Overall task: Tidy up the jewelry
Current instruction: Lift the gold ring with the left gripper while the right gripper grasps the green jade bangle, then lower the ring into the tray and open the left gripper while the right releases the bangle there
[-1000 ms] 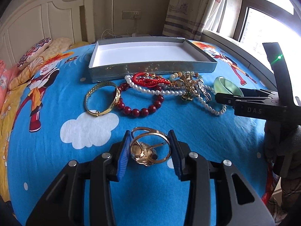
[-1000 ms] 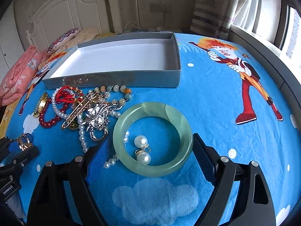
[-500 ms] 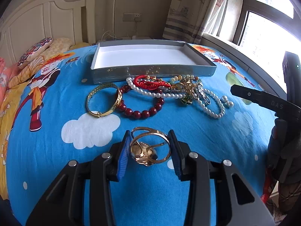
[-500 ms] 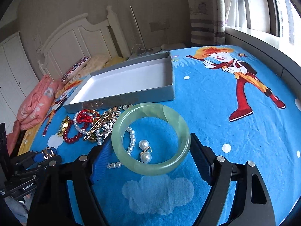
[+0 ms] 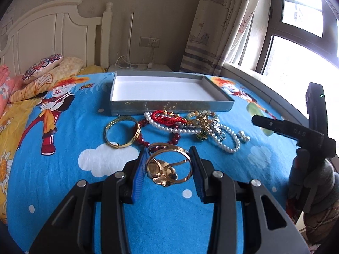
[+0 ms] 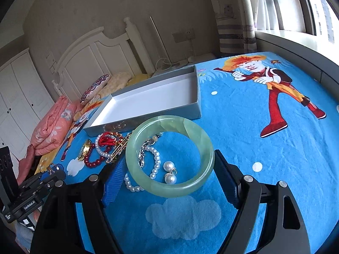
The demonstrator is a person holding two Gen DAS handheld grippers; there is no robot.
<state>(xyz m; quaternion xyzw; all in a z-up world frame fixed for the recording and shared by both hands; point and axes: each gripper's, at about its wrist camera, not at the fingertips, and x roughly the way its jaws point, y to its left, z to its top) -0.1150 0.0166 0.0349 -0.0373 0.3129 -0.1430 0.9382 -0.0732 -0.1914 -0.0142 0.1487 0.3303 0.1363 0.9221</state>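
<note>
Left tool [image 5: 168, 165] clamps the gold ring-bracelet [image 5: 168, 166]; right tool [image 6: 169, 173], its jaws having just closed, grips the jade bangle [image 6: 169, 155]. The empty grey tray [image 5: 169, 105] lies ahead of both on the bed, long axis crosswise.

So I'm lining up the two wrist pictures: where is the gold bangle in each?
Left wrist: the gold bangle lies left of centre on the bedspread, below the grey box's left corner.
Right wrist: gold bangle at far left of the pile, seen edge-on.
Shared landmark: the grey box.
</note>
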